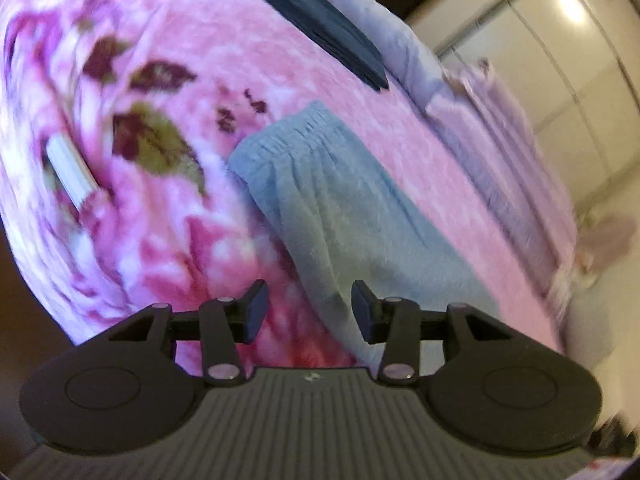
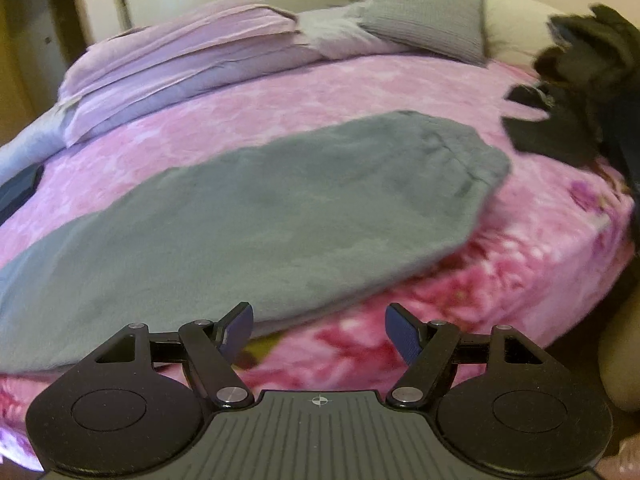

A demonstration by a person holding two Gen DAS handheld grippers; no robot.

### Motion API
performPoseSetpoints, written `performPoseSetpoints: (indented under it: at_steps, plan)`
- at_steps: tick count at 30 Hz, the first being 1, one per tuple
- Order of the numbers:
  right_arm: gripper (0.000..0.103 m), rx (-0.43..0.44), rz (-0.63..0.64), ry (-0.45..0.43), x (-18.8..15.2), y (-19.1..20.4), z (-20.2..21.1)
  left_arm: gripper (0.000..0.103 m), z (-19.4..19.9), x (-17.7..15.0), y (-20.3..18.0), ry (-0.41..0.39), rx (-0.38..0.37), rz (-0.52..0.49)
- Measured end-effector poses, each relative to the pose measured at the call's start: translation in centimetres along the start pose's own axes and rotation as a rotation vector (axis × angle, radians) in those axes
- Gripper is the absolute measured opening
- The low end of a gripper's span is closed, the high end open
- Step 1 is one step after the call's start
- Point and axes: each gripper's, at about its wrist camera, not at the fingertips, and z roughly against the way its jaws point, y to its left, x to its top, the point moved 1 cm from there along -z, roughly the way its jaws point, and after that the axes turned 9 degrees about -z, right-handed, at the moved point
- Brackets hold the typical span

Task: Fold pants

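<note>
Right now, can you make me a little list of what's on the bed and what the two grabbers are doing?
surface: bed with pink flowery blanket
main thing: grey pants, lying flat on the blanket
waistband: gathered end, far from the left gripper
left gripper: fingers apart, nothing between them, over the pants
right gripper: fingers apart, nothing between them, by the pants' near edge
also on bed: grey pillow, lilac folded bedding, dark clothes
</note>
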Motion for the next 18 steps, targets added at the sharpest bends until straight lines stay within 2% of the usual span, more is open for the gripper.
performPoseSetpoints:
  at_steps: [4,11,13,15,16,18]
  plan:
    - [0.07,-0.002,0.041,-0.015,0.3,0.9,-0.5,0.04,-1.8,1.1,0.2,-0.043,-0.034,0.076]
    - [0.07,-0.001,-0.016,-0.008,1.5,0.7,-2.6,0.041,-3.7,1.2,1.2,-0.132,-0.078,0.191]
    - [0.07,0.003,-0.033,-0.008,2.0,0.7,-3.2,0.038,-3.9,1.2,0.9,-0.147,-0.068,0.176]
    - [0.07,0.013,-0.038,-0.006,2.4,0.8,-3.5,0.025,-4.0,1.3,0.2,-0.149,-0.039,0.126]
    - [0.07,0.016,-0.037,-0.007,2.5,0.9,-3.6,0.015,-4.2,1.5,-0.1,-0.148,-0.014,0.093]
    - [0.07,0.024,-0.033,-0.015,2.9,0.9,-3.8,0.012,-4.3,1.6,-0.1,-0.138,0.007,0.077]
